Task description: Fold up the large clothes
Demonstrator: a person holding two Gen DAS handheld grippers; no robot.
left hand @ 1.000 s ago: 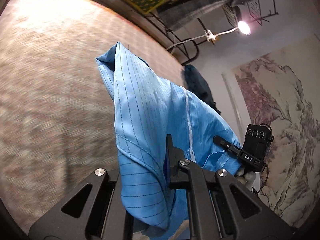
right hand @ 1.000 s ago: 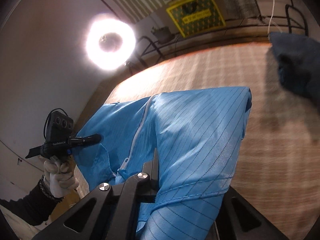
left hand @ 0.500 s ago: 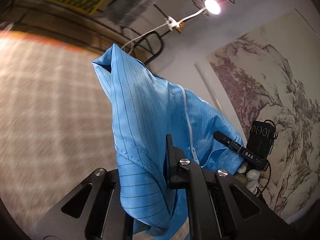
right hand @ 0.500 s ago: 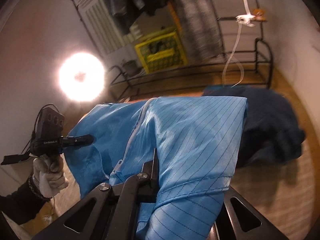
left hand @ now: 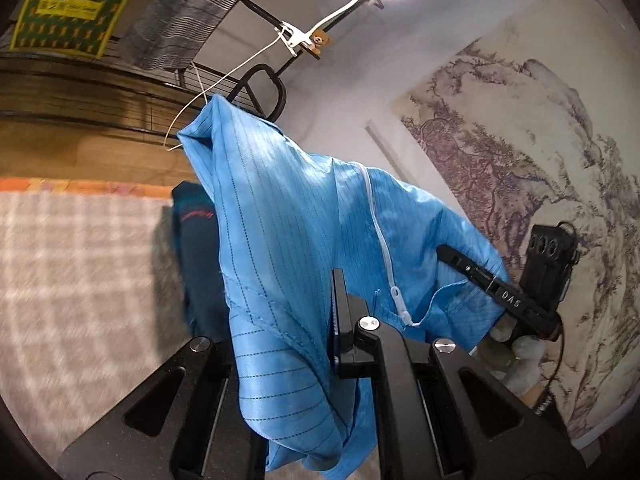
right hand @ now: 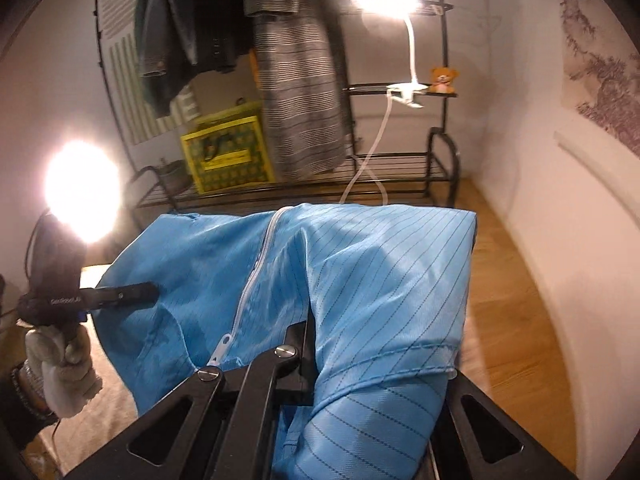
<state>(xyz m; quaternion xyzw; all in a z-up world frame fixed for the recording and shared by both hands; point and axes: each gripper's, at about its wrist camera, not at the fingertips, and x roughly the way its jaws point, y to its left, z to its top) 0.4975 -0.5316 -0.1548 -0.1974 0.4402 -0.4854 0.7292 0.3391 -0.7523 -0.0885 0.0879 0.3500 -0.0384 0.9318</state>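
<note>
Blue striped fabric fills both views: one garment (left hand: 288, 248), a zip-front jacket or coverall, held up in the air between two grippers.

Left wrist view. The left gripper (left hand: 316, 320) has its fingers clamped on a seamed edge of the garment; cloth rises forward and upward from the fingers to a peaked corner and also hangs below them. One white zipper (left hand: 382, 256) runs down the cloth just right of the fingers. Further right, the right gripper (left hand: 492, 284) meets the same garment; the grippers are near each other, with slack cloth bunched between them. Below left lie a pale checked rug (left hand: 72, 272) and one dark garment (left hand: 196, 248), both well apart from the lifted cloth.

Right wrist view. The right gripper (right hand: 372, 344) has its fingers closed on the garment (right hand: 380, 272), which drapes over them and extends forward to a squared fold. The zipper (right hand: 256, 268) runs just left. The left gripper (right hand: 116, 296), held in a gloved hand (right hand: 64, 364), touches the cloth's left edge. Behind stand one clothes rack (right hand: 436, 152), two lamps, one yellow bag (right hand: 228, 156) and one toy bear (right hand: 442, 78).

Judgement: the garment's long axis is not yet stretched out; the coming move probably requires drawing the grippers apart sideways, then lowering the cloth onto the rug.
</note>
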